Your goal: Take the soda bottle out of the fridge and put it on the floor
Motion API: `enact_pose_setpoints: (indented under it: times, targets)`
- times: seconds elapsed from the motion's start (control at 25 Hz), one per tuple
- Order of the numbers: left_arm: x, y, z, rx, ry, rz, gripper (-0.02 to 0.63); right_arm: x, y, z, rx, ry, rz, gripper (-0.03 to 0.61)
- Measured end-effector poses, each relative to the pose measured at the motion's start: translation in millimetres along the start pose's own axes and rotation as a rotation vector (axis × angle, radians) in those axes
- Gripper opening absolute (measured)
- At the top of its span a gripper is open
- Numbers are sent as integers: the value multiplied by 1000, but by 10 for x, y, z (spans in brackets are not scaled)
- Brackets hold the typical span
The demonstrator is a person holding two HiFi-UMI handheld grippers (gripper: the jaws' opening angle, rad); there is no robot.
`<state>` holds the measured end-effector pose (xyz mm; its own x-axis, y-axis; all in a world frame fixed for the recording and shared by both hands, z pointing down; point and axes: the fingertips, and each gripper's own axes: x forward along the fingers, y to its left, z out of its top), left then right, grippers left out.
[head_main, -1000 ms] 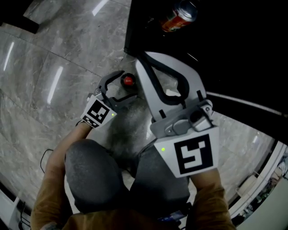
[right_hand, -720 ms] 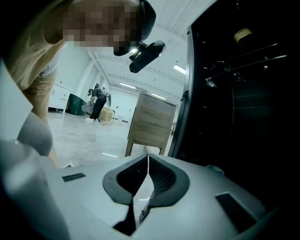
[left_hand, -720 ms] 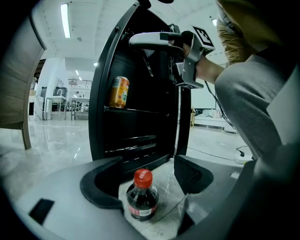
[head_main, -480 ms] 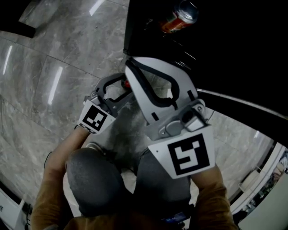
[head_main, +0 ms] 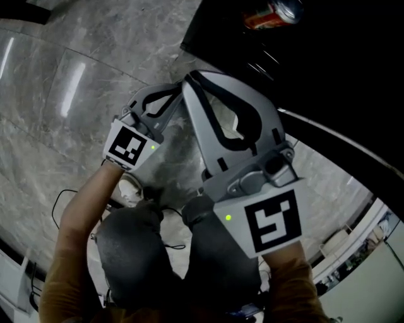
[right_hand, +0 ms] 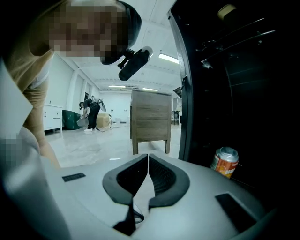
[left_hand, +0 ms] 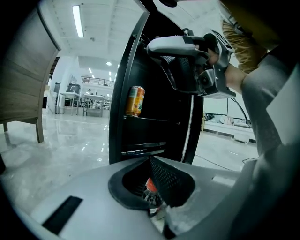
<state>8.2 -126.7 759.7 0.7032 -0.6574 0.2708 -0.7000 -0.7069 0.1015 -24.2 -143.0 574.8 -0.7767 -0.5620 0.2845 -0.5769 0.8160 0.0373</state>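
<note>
1. Polished grey marble floor (head_main: 63,82) spreads under the person's knees.
2. Left gripper (head_main: 170,101): its jaws have just closed and are clenched on nothing. The soda bottle (left_hand: 150,188) is glimpsed below through their loop.
3. Right gripper (head_main: 191,79): jaws clenched, empty.
4. Beyond, the open black fridge (head_main: 328,63) holds an orange can (head_main: 273,14).
5. Earlier, the bottle's red cap stood between the spread left jaws.

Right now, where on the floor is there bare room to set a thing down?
The marble floor left of the open fridge is bare, as far as the wooden cabinet. It is crowded close to the person's knees. Inside the fridge stands a can.
</note>
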Motion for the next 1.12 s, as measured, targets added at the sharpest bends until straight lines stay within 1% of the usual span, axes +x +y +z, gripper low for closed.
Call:
enact_pose_setpoints:
  times: [0.2, 0.32, 0.36, 0.44, 0.52, 0.68, 0.8, 1.04, 1.12]
  targets:
    - [-91, -36, 215, -33, -19, 37, 2, -156, 67, 3, 46, 19, -58, 5]
    - [-164, -5, 370, -98, -30, 75, 2, -318, 53, -29, 77, 51, -101, 5]
    - [-183, -10, 418, -104, -32, 80, 2, -382, 36, -16, 90, 51, -125, 5]
    - [-244, -54, 511, -97, -32, 86, 2, -504, 20, 56, 96, 34, -176, 5]
    - [-333, -128, 633, -84, -27, 86, 1, -604, 59, 115, 78, 28, -198, 5]
    - [-545, -255, 966, -49, -34, 88, 0, -757, 239, 166, 56, 69, -194, 5]
    - [-715, -322, 1167, -29, -26, 97, 0, -883, 325, 291, 59, 92, -195, 5]
    - [-1002, -442, 1653, 12, -6, 101, 0, -1042, 330, 763, 42, 89, -199, 5]
    - [-1086, -455, 1826, 13, -2, 103, 0, -1066, 310, 922, 33, 83, -199, 5]
